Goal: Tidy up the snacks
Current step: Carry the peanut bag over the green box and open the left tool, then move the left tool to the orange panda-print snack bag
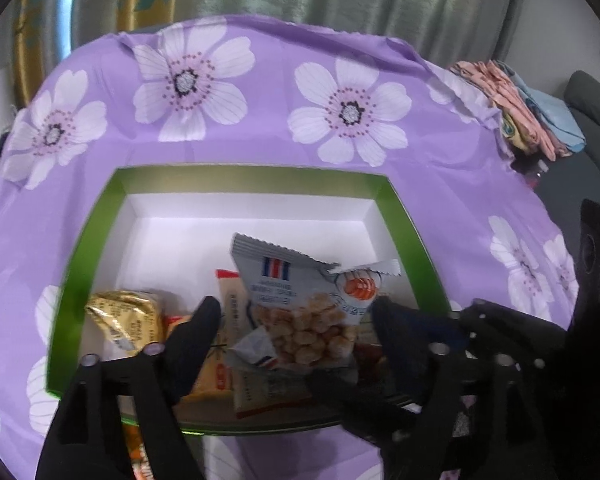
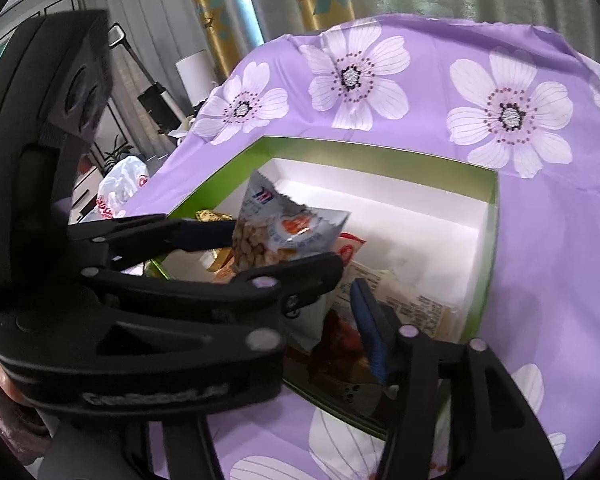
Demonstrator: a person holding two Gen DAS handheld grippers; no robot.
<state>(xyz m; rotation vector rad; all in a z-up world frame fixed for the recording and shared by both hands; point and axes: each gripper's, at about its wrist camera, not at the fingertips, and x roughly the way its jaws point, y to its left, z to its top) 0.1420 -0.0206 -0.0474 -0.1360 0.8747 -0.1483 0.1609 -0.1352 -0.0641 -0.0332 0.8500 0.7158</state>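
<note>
**Snack packet hangs over the box**

Left hand-held gripper (image 1: 296, 312) spread wide, grasping nothing. The right hand-held gripper (image 2: 342, 280) looks parted too, though that's hard to tell. Between them, the grey snack packet (image 1: 300, 300) sits atop other snacks in the green box (image 1: 256, 178). Beyond, purple floral cloth (image 1: 268, 136) covers the table.

Left gripper (image 1: 294, 316) spread wide, fingers level; right gripper (image 2: 346, 276) open, its fingers crossing beneath the left's
</note>
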